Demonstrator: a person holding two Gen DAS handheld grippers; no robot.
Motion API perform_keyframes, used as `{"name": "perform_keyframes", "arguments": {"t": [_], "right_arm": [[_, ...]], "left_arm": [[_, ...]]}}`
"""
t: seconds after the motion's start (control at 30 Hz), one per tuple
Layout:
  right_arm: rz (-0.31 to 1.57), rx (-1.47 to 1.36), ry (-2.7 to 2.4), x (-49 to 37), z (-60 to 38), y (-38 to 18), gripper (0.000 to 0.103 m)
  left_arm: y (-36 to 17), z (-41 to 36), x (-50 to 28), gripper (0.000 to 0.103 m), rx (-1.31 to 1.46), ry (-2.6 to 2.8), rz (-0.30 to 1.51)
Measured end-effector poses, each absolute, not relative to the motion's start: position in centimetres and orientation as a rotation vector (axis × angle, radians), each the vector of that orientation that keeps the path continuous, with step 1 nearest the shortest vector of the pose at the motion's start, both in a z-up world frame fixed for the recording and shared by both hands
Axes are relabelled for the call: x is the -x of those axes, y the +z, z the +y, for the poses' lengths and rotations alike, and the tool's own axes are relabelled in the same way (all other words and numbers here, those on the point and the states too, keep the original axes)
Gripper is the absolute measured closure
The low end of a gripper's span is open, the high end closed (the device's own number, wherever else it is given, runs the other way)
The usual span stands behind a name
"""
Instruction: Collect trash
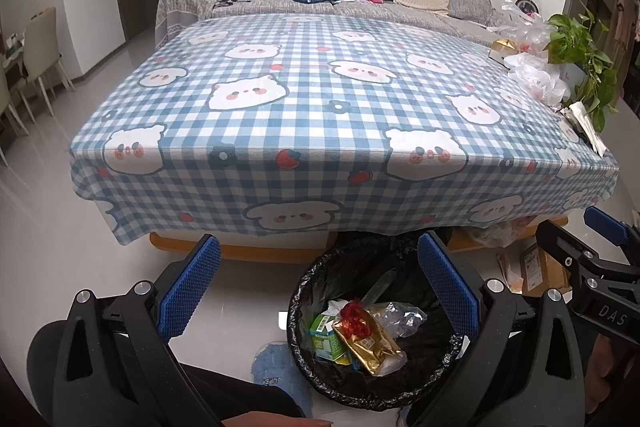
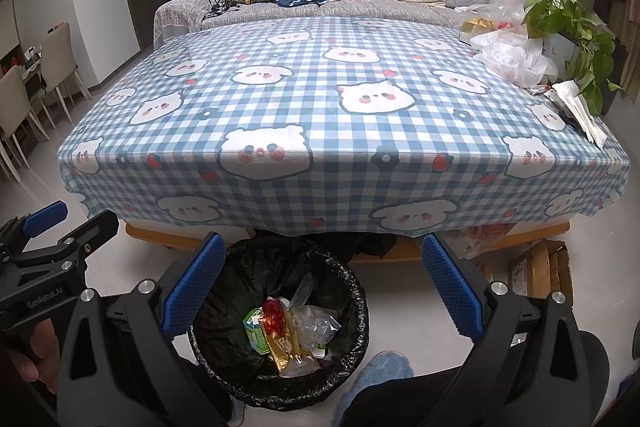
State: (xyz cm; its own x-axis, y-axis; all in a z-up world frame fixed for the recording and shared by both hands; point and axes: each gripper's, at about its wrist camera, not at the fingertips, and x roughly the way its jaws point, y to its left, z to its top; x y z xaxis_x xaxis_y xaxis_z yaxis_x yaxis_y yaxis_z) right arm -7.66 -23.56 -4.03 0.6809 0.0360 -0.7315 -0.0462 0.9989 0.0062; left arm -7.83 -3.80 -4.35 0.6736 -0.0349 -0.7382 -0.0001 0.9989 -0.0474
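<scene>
The trash bin sits on the floor, right in front of the worktop. It has a black bag inside. Some trash is already in there: a gold wrapper, a green carton and some clear plastic.

The left tongs hang over the floor and the left side of the bin. They are spread wide and hold nothing. The right tongs hang right over the bin. They are spread wide too, and they are empty.

More trash seems to be up on the worktop. At the far right edge there are crumpled white plastic bags. Near them lie white paper wrappers and a small gold box. A green plant stands just beside them.

I think the next job is to fetch that trash. The right tongs are on the better side for it. Here is how to do it well:

- Lift the tongs up over the worktop edge first, so they do not catch the checked cloth.
- Keep the tongs open until one piece sits between the blue pads.
- Pinch a thick bunch of the bag, because thin plastic can slip out.
- Stay away from the plant leaves. The plant is not trash.
- Carry the piece over the middle of the bin, then let go.
</scene>
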Motion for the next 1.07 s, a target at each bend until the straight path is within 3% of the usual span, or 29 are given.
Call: {"name": "perform_keyframes", "arguments": {"t": [1.07], "right_arm": [[0.825, 0.006, 0.045, 7.41, -24.05, -4.26, 0.008]], "left_arm": [[-4.28, -4.31, 7.72, 0.007, 0.036, -0.024, 0.822]]}}
